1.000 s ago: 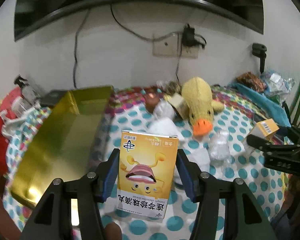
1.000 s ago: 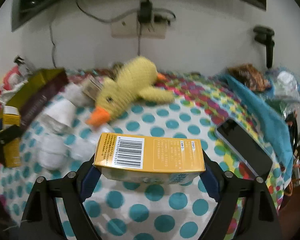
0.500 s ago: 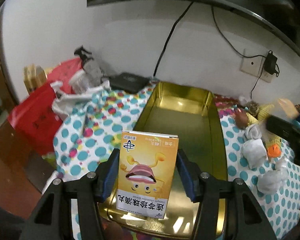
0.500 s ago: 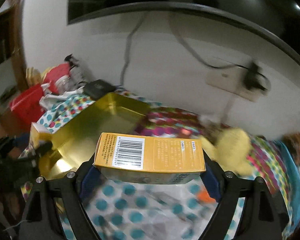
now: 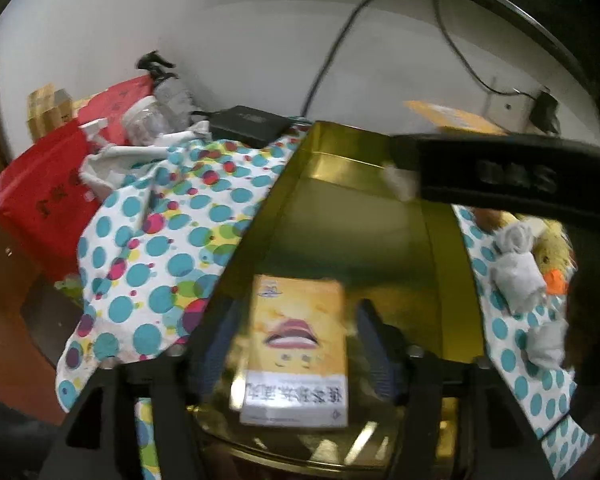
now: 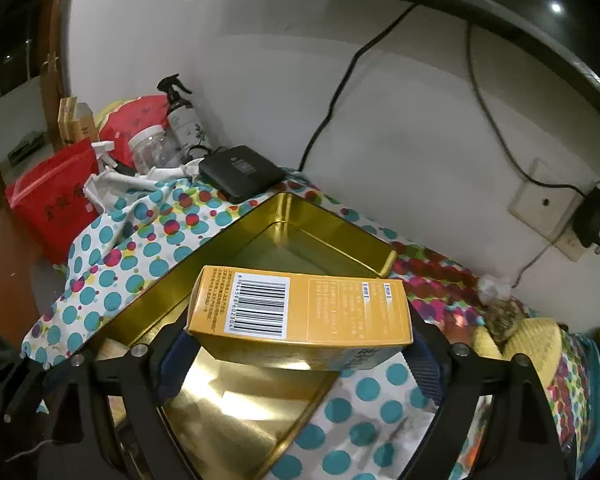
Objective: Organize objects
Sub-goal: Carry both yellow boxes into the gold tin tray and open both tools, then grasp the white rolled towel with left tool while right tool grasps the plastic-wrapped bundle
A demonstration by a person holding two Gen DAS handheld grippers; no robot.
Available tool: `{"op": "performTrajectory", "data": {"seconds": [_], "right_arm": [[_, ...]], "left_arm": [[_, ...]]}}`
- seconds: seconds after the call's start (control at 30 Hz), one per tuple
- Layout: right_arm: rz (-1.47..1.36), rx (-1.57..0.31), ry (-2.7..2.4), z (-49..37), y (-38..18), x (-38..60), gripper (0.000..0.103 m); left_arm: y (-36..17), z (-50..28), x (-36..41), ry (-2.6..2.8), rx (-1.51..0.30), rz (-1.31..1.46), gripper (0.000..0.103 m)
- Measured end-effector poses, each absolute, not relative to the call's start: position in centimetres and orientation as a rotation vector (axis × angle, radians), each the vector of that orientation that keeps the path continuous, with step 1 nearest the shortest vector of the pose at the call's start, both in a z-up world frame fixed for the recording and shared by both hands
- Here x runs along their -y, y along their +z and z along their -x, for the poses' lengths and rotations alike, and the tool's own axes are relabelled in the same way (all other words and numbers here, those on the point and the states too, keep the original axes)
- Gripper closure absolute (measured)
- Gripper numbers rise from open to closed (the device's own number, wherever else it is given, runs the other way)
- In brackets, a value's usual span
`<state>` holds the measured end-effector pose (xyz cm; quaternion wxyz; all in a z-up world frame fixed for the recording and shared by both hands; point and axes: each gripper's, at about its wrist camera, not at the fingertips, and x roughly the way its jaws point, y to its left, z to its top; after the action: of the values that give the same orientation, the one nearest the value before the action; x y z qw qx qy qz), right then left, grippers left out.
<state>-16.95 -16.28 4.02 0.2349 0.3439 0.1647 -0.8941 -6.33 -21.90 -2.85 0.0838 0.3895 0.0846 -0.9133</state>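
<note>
1. Medicine box with a cartoon face sits at the bottom centre of the left wrist view, blurred, lying in the gold tin. The left gripper has its jaws spread either side of the box with a gap on each side, so it looks let go; the blur leaves some doubt.
2. Second orange box, barcode up, fills the centre of the right wrist view. The right gripper is clenched on its two short ends, so its long axis runs left to right across the jaws.
3. Gold tin lies straight ahead of and below that held box, stretching toward the upper centre of the frame. The right gripper is the one carrying something over it.
4. A likely next move is lowering this box into the open far part of the tin, away from the first box.
5. Around the tin: a spotted cloth at left, a black device beyond its far corner, a red bag far left, a yellow duck toy at right.
6. Nothing visible blocks the tin's interior.
</note>
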Motion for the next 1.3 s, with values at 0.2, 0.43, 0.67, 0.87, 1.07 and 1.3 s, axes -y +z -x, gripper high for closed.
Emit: {"op": "performTrajectory", "data": {"seconds": [0.2,0.43,0.67,0.87,1.07,1.3], "right_arm": [[-0.82,-0.508,-2.487,16.0,5.3,16.3,0.0],[-0.744,-0.325,-2.579,13.5,8.6,8.3,0.0],[-0.891,-0.225,-2.675,9.7,5.7,-2.7,0.0],[-1.024,-0.128,-2.728,5.3,1.6,-11.2,0.0],[-1.077,-0.046,-2.738,2.9,-0.4,-15.8,0.0],[-1.051,-0.076,-2.732,2.3,-0.8,-16.1,0.0]], "left_arm": [[-1.7,4.9,21.4,-2.723,-0.223,-1.022,0.018],[0.1,3.7,21.4,-2.727,-0.24,-0.945,0.018],[1.8,2.9,17.3,-2.763,-0.181,-0.946,0.018],[1.6,2.3,11.2,-2.837,-0.131,-0.998,0.018],[0.9,4.0,6.6,-2.856,-0.1,-1.09,0.018],[0.9,8.7,3.3,-2.869,-0.065,-1.151,0.018]]}}
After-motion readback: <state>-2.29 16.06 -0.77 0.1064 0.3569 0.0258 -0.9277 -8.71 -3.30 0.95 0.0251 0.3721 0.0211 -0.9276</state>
